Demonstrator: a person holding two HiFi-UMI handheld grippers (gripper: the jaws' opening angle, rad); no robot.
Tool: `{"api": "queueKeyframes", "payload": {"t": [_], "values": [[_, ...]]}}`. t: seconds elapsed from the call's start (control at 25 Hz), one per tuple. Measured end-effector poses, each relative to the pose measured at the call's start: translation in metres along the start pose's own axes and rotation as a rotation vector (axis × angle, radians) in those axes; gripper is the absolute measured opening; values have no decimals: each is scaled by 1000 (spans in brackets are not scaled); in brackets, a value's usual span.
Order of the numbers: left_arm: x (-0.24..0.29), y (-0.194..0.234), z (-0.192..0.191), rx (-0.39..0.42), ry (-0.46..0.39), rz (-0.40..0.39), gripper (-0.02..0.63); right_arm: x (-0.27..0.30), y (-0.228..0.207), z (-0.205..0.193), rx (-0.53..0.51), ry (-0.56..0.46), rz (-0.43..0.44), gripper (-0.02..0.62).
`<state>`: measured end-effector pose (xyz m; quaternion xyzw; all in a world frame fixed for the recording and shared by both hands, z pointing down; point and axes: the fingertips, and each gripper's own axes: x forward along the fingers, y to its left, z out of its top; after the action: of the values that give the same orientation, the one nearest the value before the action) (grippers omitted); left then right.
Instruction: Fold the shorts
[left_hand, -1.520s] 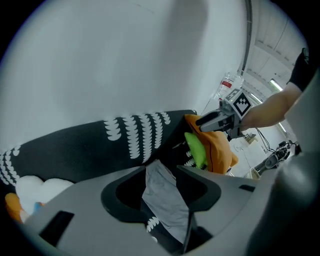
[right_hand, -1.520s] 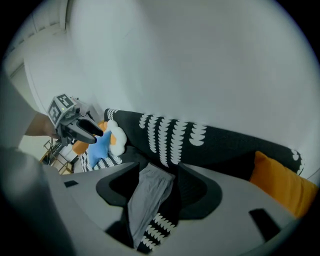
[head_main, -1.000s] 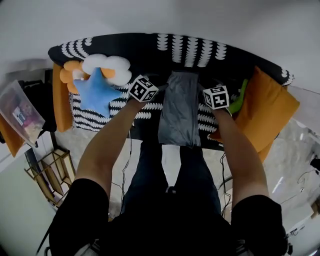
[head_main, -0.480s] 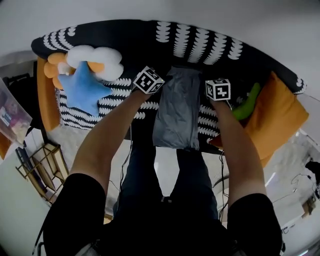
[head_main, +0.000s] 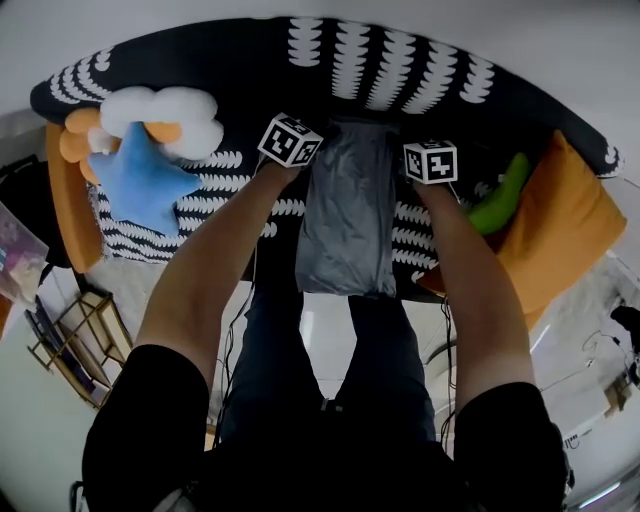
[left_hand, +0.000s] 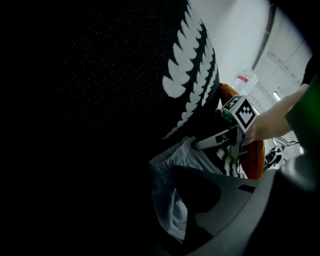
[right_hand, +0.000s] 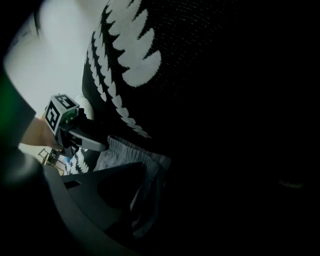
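Note:
Grey shorts (head_main: 345, 220), folded into a narrow strip, lie on the black cloth with white scallop marks (head_main: 380, 70), and their lower end hangs over the near edge. My left gripper (head_main: 300, 150) is at the far left corner of the waistband and my right gripper (head_main: 425, 160) at the far right corner. In the left gripper view the waistband (left_hand: 167, 200) sits between the closing jaws of the left gripper (left_hand: 165, 210). In the right gripper view the cloth (right_hand: 125, 155) lies likewise in the closing right gripper (right_hand: 150, 200). Whether the pads press the cloth is hidden in the dark.
A blue star plush (head_main: 140, 180) and a white cloud plush (head_main: 165, 110) lie at the left. A green plush (head_main: 500, 195) and an orange cushion (head_main: 570, 230) lie at the right. A wooden rack (head_main: 70, 340) stands on the floor at the left.
Both grippers have come down together onto the far end of the shorts. The shorts still lie in the same place on the cloth.

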<state>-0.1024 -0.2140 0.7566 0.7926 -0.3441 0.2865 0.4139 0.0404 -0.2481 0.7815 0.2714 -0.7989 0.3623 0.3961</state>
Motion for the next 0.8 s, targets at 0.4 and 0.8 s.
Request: {"api": "queueKeyframes", "payload": {"t": [0.4, 0.8], "values": [[9, -9, -3, -7, 20, -69, 91, 3, 7, 2, 99, 25, 119, 140], [-21, -22, 33, 135, 16, 3, 43, -31, 25, 40, -32, -25, 86, 58]]}}
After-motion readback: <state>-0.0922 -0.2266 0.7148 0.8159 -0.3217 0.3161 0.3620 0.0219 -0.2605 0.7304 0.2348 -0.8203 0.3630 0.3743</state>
